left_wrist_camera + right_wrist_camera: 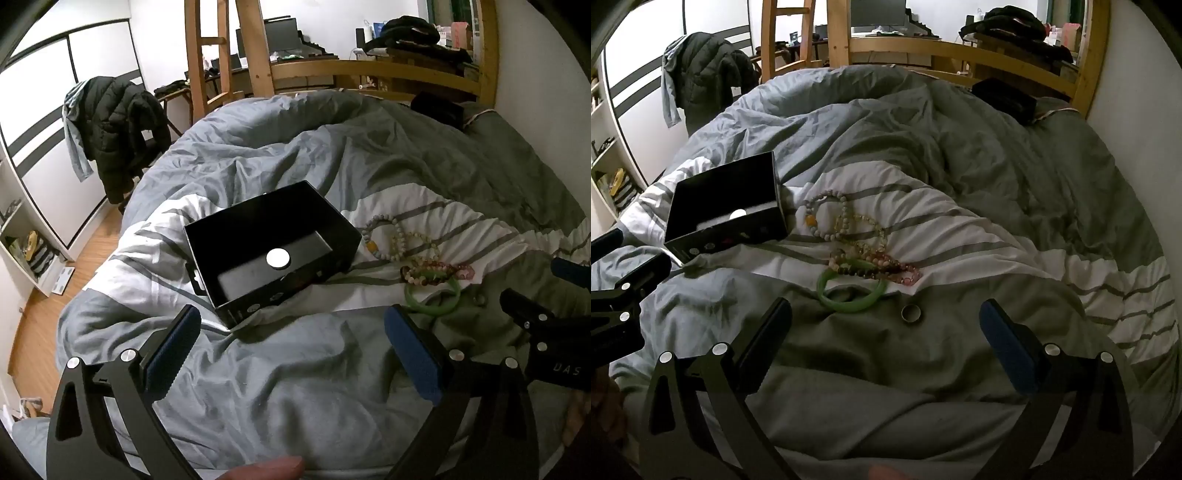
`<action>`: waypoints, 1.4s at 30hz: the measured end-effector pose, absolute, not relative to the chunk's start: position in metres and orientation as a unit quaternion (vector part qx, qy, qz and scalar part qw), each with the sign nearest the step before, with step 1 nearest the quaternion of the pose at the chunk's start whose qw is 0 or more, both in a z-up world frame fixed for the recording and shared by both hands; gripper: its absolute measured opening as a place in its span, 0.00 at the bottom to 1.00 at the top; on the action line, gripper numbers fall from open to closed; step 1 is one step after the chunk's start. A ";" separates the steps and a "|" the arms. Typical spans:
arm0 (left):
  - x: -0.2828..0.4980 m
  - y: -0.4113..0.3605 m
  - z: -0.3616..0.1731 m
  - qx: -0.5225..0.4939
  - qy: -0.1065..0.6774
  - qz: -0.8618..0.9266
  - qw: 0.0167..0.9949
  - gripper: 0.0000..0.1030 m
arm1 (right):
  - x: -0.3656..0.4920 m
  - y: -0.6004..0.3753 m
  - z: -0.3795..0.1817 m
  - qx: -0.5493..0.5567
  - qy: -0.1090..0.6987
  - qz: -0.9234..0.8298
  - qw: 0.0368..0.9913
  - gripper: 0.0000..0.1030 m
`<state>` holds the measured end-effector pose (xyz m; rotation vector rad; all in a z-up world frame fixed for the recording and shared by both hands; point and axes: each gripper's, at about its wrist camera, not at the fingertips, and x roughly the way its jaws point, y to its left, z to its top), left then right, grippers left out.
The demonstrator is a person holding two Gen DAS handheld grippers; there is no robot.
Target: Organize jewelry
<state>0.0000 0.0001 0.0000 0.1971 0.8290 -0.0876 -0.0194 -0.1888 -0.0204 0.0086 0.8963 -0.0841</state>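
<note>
An open black box (271,249) with a white disc (277,257) inside sits on the duvet; it also shows in the right wrist view (726,206). Beside it lie bead bracelets (846,225), a dark red bead bracelet (886,267), a green bangle (851,291) and a small ring (911,314). The bracelets (400,240) and bangle (432,295) show right of the box in the left wrist view. My left gripper (291,350) is open and empty, just short of the box. My right gripper (886,345) is open and empty, just short of the ring and bangle.
A rumpled grey and white striped duvet (960,177) covers the bed. A black case (1004,98) lies at the far end by the wooden frame (960,51). A chair with a dark jacket (118,125) stands left of the bed.
</note>
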 end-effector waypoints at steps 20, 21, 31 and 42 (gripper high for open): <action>0.000 0.000 0.000 0.095 0.402 -0.043 0.910 0.96 | -0.019 -0.189 -0.021 0.005 0.434 -0.040 0.900 0.97; 0.000 0.000 0.000 0.095 0.402 -0.043 0.910 0.96 | -0.019 -0.189 -0.021 0.005 0.435 -0.040 0.900 0.97; 0.000 0.000 0.000 0.096 0.401 -0.042 0.910 0.96 | -0.019 -0.189 -0.021 0.005 0.435 -0.040 0.899 0.97; 0.004 -0.002 -0.011 0.100 0.414 -0.042 0.904 0.96 | -0.018 -0.190 -0.021 0.006 0.436 -0.040 0.899 0.97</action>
